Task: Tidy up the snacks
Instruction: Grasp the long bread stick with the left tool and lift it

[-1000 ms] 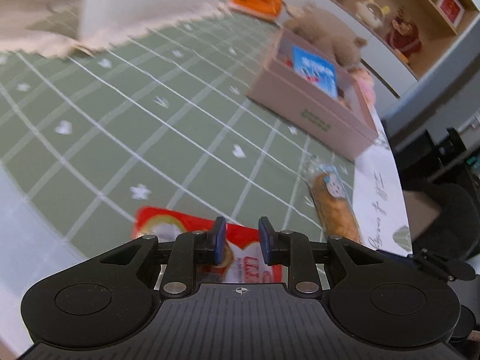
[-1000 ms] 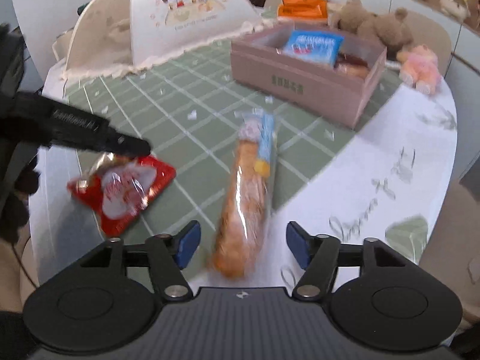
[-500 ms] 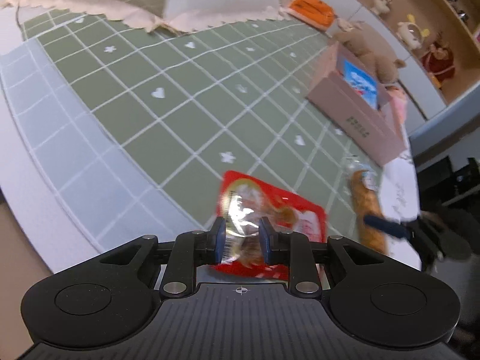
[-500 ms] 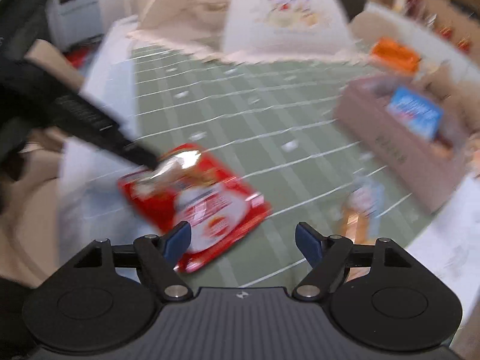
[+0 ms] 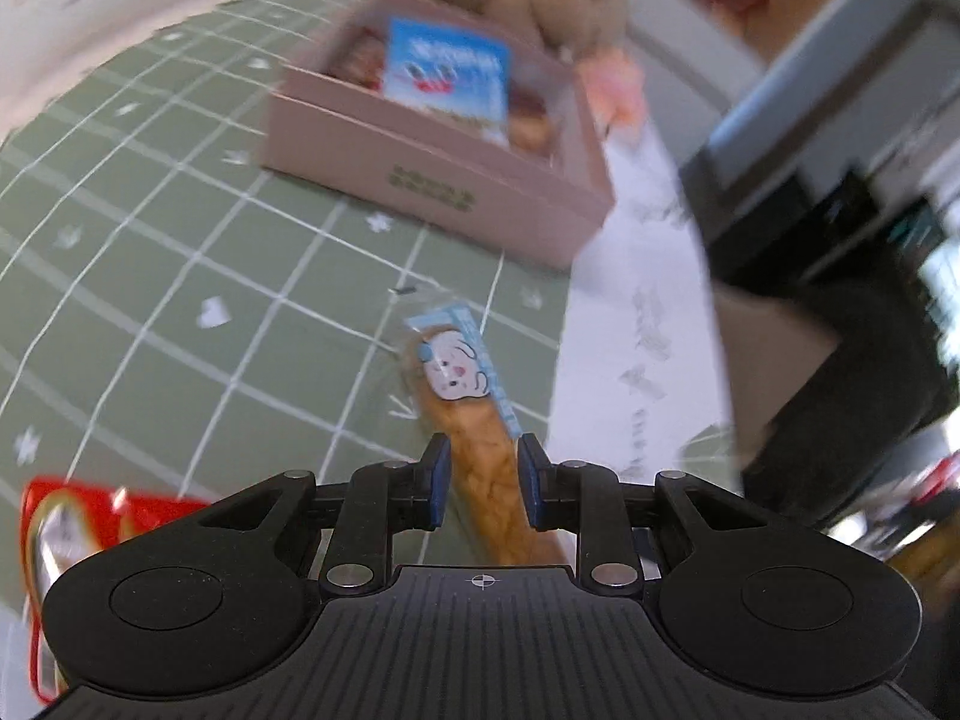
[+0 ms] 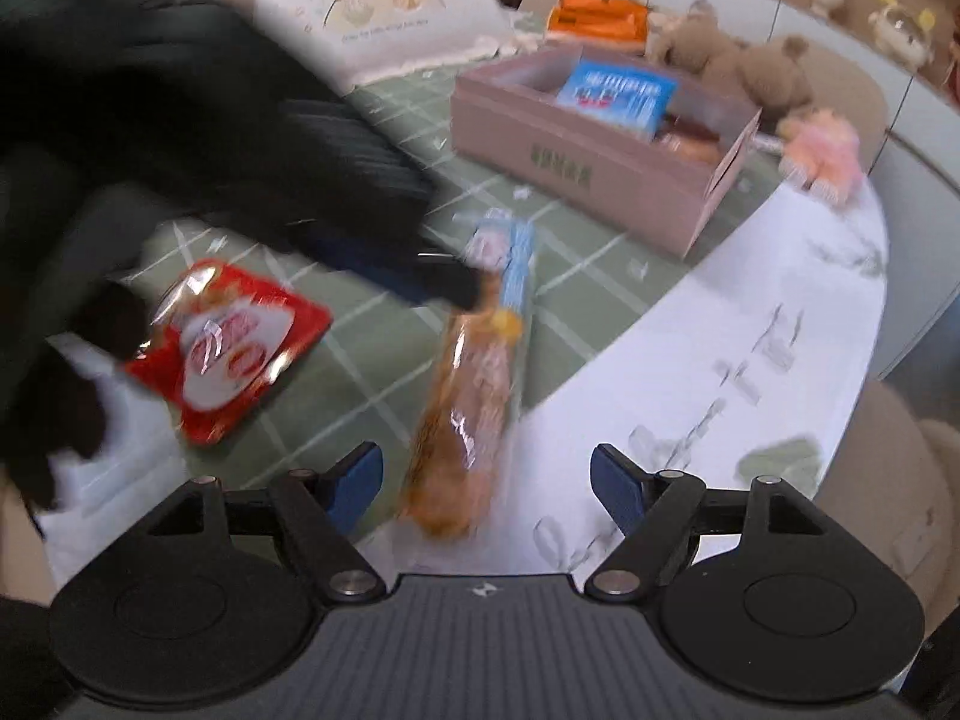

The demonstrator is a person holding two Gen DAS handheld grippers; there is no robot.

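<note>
Our left hand-held gripper has left the red snack packet, which now lies free on the green mat, and swung across to the long bread stick packet; its jaws have just been opening and now straddle that packet.
</note>
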